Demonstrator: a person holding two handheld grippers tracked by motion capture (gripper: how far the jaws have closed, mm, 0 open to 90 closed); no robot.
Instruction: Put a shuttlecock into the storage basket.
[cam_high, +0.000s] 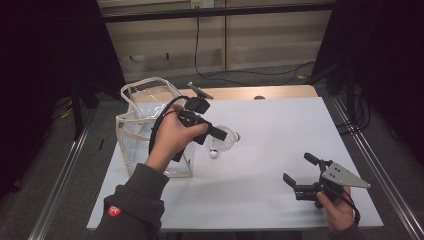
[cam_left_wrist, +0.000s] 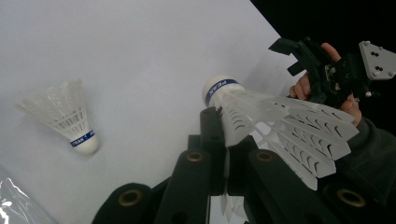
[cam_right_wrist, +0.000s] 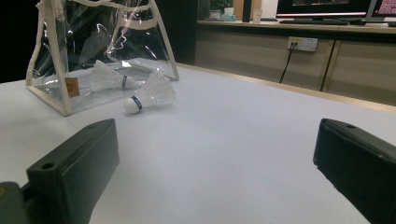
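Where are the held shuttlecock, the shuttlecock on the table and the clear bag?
held shuttlecock (cam_left_wrist: 280, 126), left gripper view, on its white skirt
shuttlecock on the table (cam_left_wrist: 65, 112), left gripper view, on its skirt
clear bag (cam_high: 131, 131), high view, on its near side wall

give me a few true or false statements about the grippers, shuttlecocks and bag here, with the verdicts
1. The left gripper is shut on a shuttlecock. True.
2. The right gripper holds a shuttlecock. False: its jaws are open and nothing is between them.
3. A second shuttlecock lies on the white table. True.
4. The clear bag sits at the table's right side. False: it stands at the left side.
5. A shuttlecock in the bag can be seen in the right gripper view. True.
6. The table is covered in a black sheet. False: the surface is white.
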